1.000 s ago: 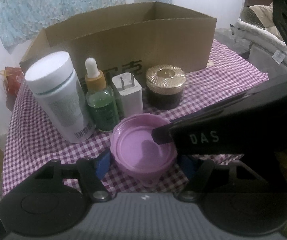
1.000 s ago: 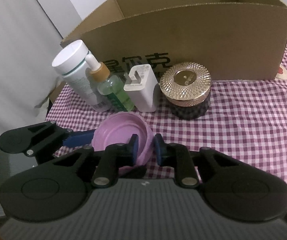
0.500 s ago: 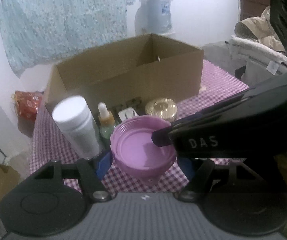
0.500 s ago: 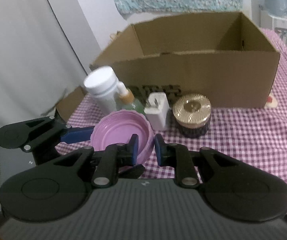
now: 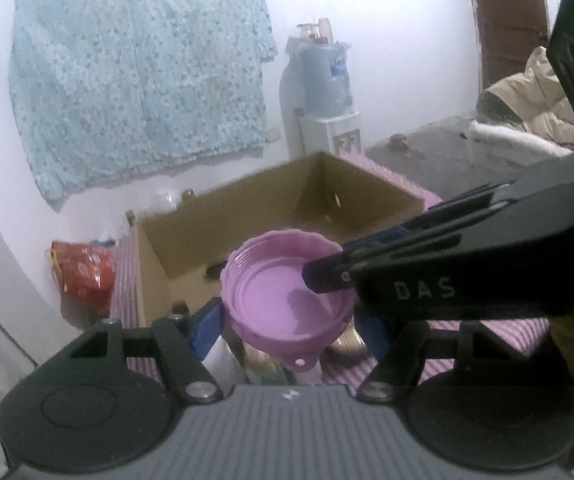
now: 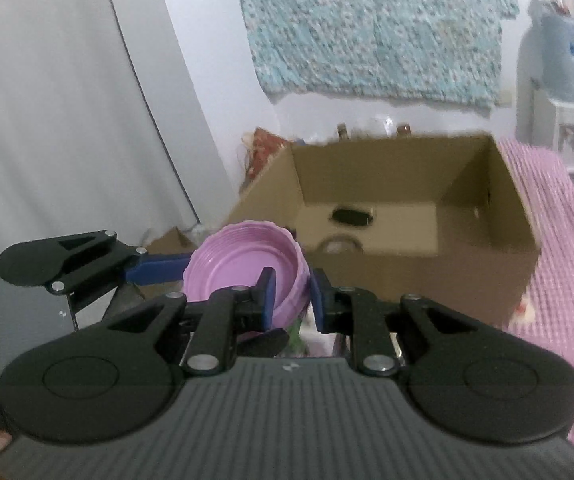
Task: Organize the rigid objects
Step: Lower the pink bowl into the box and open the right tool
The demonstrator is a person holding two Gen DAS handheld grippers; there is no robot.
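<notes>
The left hand-held gripper (image 5: pixel 289 316) holds the pink bowl (image 5: pixel 287 292) across its full width, one blue pad on each side of the bowl, so its jaws stand fairly wide. The right hand-held gripper (image 6: pixel 291 294) is almost closed and pinches only the thin right wall of the same bowl, one pad inside and one pad outside. The bowl is in the air, mouth up, in front of the cardboard box (image 5: pixel 255 216) and near its front wall.

The left wrist view shows the right hand-held gripper from the side, as a dark arm that comes in from the right and reaches over the bowl's rim. The right wrist view shows the left hand-held gripper from the side, reaching in from the left with a blue finger (image 6: pixel 159 268) against the bowl. Only this view looks well into the box (image 6: pixel 407 216): a dark oval hole is in its far wall and a round pale thing lies on its floor. The surface carries a pink checked cloth (image 6: pixel 559 248).

On the far wall hangs a blue patterned cloth (image 5: pixel 139 80). A water dispenser (image 5: pixel 327 92) stands at the right of it. A red bag (image 5: pixel 83 268) lies left of the box, clearer in the left wrist view.
</notes>
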